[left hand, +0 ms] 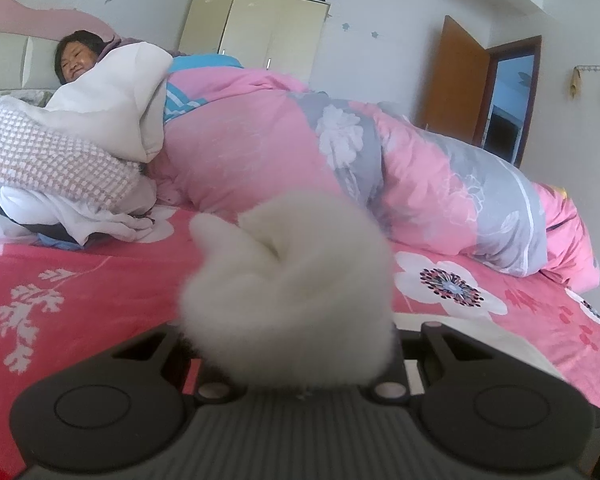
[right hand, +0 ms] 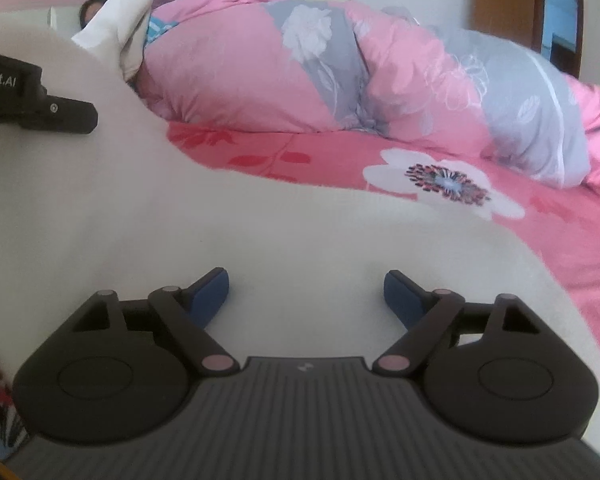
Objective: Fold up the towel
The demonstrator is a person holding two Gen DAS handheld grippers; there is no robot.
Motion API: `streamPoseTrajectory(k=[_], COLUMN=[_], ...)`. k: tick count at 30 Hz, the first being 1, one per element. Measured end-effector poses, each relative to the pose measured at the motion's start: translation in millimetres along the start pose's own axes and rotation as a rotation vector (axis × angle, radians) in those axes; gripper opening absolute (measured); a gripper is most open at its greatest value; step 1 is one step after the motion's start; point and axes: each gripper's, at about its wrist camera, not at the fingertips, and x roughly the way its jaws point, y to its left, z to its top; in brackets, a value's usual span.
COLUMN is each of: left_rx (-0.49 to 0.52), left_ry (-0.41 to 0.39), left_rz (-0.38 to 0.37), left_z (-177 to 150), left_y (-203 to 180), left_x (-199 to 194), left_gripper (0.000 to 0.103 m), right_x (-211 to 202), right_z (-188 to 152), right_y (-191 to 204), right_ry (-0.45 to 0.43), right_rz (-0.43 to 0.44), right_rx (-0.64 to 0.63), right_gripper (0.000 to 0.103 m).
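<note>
The fluffy white towel lies spread over the pink floral bedsheet, in front of the rolled pink-and-grey flowered quilt, with one bunched part of it lifted off the sheet. That bunch fills the middle of the left wrist view, where the left gripper is clamped on it; its fingertips are buried in the pile and cannot be seen. The right gripper hovers over the flat part of the towel nearer than the quilt, its blue-padded jaws standing wide apart with bare cloth between them and nothing pinched.

The main risk is that the left grip holds a wad rather than a clean corner, so any fold carried from it would probably come out lumpy or skewed. The plush pile looks thick and slippery, and the wad may slide out of the pads under its own weight. If the right jaws close on the middle of the cloth instead of an edge, they would likely gather several layers.

The sheet is smooth printed cotton with a large white flower; the quilt is puffy and rounded.
</note>
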Motion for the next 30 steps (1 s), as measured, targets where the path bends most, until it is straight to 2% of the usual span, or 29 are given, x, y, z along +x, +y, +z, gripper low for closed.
streamPoseTrajectory(k=[9,11,13,16,30], left_rx=[0.031,0.038,0.046,0.054,0.185], left_ry=[0.001,0.001,0.0,-0.006,-0.053], left_rz=[0.009,0.01,0.009,-0.001,-0.077], left_z=[1,1,2,2,-1], left_y=[-8,-10,-12,-17,-71], left_x=[-1,-1,-1,-2,-10], left_gripper=[0.029,0.029,0.029,0.029,0.028], right_x=[0,-1,-5,-11,-12], right_z=[-3,-2,-1,-2,-16], right_y=[0,0,-1,-2,-12], right_ry=[-0.012,-0.009,-0.016,-0.024,-0.063], right_rz=[0.012,0.019,0.029,0.035,0.079], right_rx=[-0.002,0.003,0.008,0.014,0.051], right_gripper=[0.08,0.077,0.063,0.052,0.051])
